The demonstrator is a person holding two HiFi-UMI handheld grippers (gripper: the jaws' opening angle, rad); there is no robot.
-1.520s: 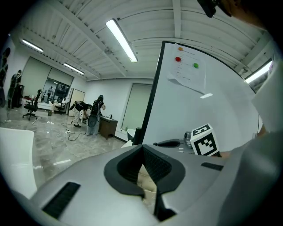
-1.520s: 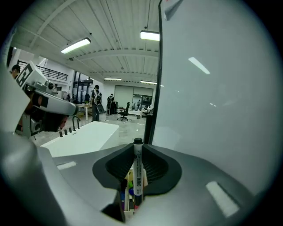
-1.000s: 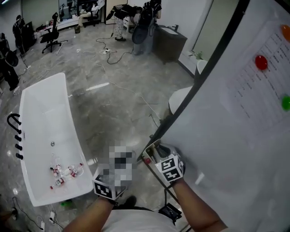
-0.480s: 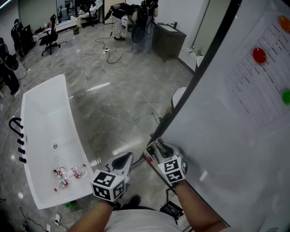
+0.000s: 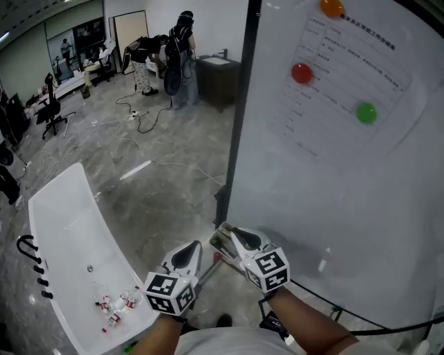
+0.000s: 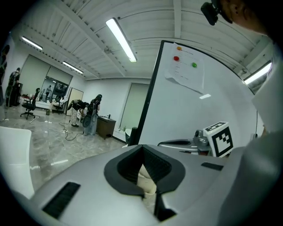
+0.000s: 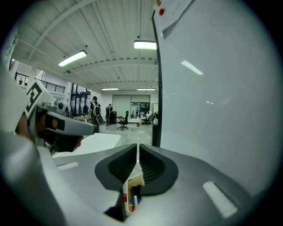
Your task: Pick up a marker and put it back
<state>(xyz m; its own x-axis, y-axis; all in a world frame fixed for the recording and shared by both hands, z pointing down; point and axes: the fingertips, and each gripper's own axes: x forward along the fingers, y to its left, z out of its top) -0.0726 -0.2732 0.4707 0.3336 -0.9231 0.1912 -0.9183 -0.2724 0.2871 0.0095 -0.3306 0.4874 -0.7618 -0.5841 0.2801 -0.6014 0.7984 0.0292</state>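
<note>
My right gripper [image 5: 218, 238] is held low against the whiteboard [image 5: 361, 208], near its black left frame. Its jaws are closing: in the right gripper view [image 7: 138, 149] only a thin slit remains and nothing sits between the pads. A small red-tipped thing [image 5: 217, 257], perhaps a marker, shows just below those jaws; what it is I cannot tell. My left gripper [image 5: 193, 248] hangs beside it to the left, its jaws together and empty [image 6: 142, 149]. Each gripper also shows in the other's view: the right gripper [image 6: 194, 143] and the left gripper [image 7: 59, 126].
A sheet of paper [image 5: 347, 62] hangs on the board under red [image 5: 302, 73], green [image 5: 366, 112] and orange [image 5: 331, 7] magnets. A white bathtub [image 5: 62, 229] holding several small bottles stands on the marble floor at left. People, chairs and cables are far off.
The head view has tilted up, showing more of the whiteboard. The right gripper's jaws, spread half a second ago, have come nearly together. Both grippers stay low by the board.
</note>
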